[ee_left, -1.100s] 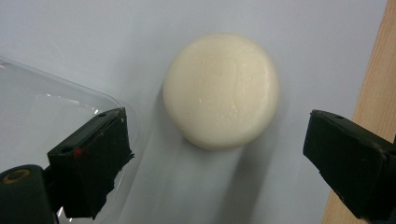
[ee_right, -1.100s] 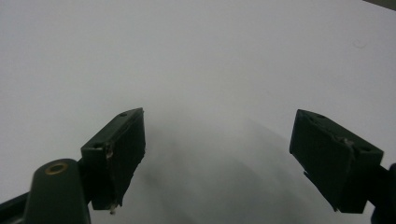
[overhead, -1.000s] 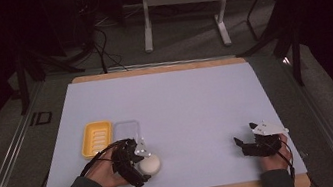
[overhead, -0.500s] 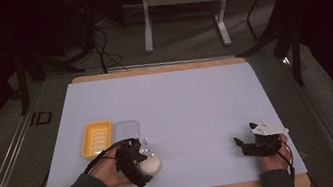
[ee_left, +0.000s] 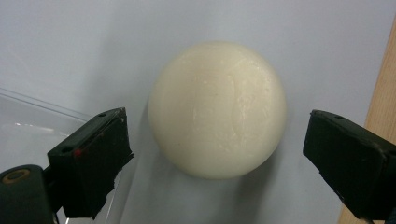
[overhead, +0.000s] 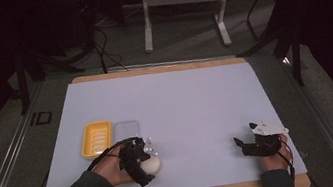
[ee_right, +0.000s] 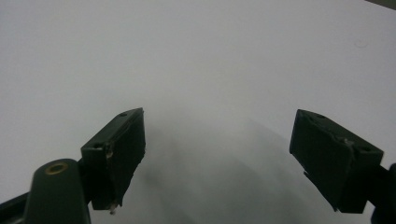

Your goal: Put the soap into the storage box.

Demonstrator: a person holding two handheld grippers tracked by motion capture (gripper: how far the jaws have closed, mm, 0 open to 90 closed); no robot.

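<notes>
Little moved since earlier frames. Left gripper (ee_left: pixel 215 154) wide around soap (ee_left: pixel 217 108), lower left of high view, no contact. Right gripper (ee_right: pixel 217 158) wide, empty, lower right.

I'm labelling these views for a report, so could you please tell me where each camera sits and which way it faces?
High view: fixed above the person's side, facing forward and down on the table; forearms, left hand-held gripper and right hand-held gripper show.
Left gripper view: rides the left hand-held gripper, looking down between open jaws at the white soap.
Right gripper view: rides the right hand-held gripper, open jaws over bare table.
Shared: the high and left gripper views both show the soap and clear lid.
</notes>
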